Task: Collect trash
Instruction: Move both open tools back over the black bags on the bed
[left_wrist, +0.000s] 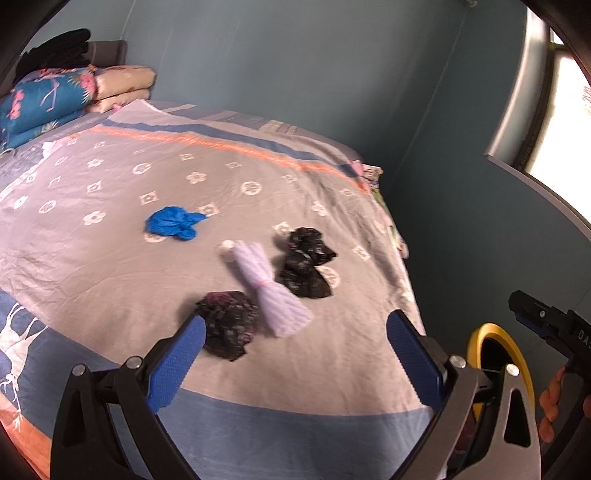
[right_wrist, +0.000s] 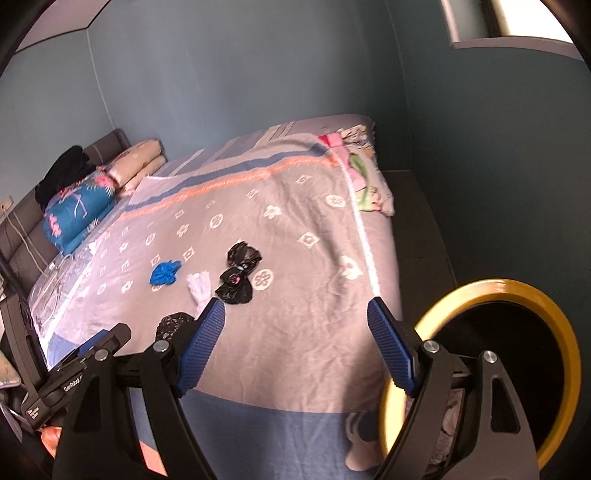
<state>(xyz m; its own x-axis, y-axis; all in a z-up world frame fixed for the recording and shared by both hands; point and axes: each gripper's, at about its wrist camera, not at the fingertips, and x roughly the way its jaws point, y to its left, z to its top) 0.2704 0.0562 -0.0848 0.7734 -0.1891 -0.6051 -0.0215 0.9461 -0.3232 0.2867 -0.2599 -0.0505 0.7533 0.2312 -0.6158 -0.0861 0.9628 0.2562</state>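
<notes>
Still on the approach: both sets of jaws spread wide, nothing pinched. Nearest black crumpled bag (left_wrist: 227, 325) just ahead of left gripper (left_wrist: 295, 354), toward its left jaw; needs lowering and closing, then dropping into yellow-rimmed bin (right_wrist: 495, 369) beside right gripper (right_wrist: 295, 350)

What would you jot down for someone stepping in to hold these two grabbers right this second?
Left gripper: open, empty, above the bed.
Right gripper: open, empty, also over the bed.
Trash lying on the bed: blue glove, white bundle, black bag, dark crumpled bag nearest the left gripper.
Yellow-rimmed bin sits beside the bed, on the right.
Done: nothing picked up that I can see.
Left: grab all four pieces and drop them in the bin.
</notes>
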